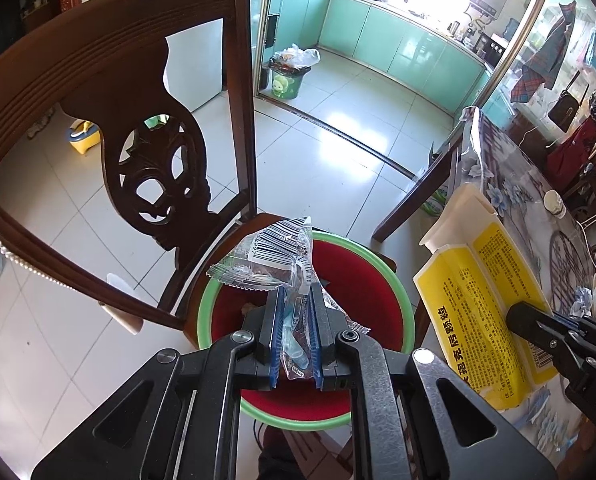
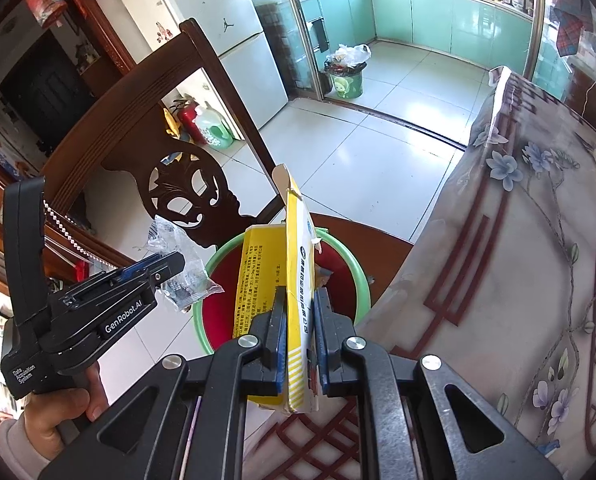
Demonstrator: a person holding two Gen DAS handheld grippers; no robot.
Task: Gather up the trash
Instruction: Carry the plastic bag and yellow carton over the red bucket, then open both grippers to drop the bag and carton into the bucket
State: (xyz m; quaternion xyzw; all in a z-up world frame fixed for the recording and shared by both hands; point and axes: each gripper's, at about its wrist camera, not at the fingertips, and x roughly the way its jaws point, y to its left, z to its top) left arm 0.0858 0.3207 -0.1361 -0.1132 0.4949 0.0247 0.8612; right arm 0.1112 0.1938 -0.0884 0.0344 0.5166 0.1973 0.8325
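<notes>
- Left hand-held gripper [image 1: 293, 300]: jaws nearly closed, pinching a clear plastic wrapper [image 1: 271, 254] between the blue pads. The wrapper's barcoded end sticks up past the fingertips; its lower end hangs behind them. Held above the basin.
- Right hand-held gripper [image 2: 301, 300]: jaws narrowed onto a flattened yellow carton [image 2: 293, 280], gripped on edge, torn flap uppermost. In the left wrist view the carton [image 1: 478, 300] lies partly over the edge of the surface, with one black finger [image 1: 538, 326] on its printed face.
- Basin [image 1: 382, 280]: red inside, green rim, standing on the seat of a dark wooden chair [image 1: 145, 128]. Both pieces of trash are over or just beside it.
- Surface [image 2: 538, 240]: floral cloth under clear plastic, to the right of the chair. A small white jar [image 1: 554, 202] stands on it, well apart from the carton.
- Green bin [image 2: 346, 80]: in the kitchen doorway, far off, bag overflowing.
- Hard to make out: the basin's contents, mostly hidden by grippers and trash; a small brownish scrap shows inside, unidentifiable. Carton print too small to read. Crumpled paper [image 1: 582, 302] beyond the right gripper is partly cut off.
</notes>
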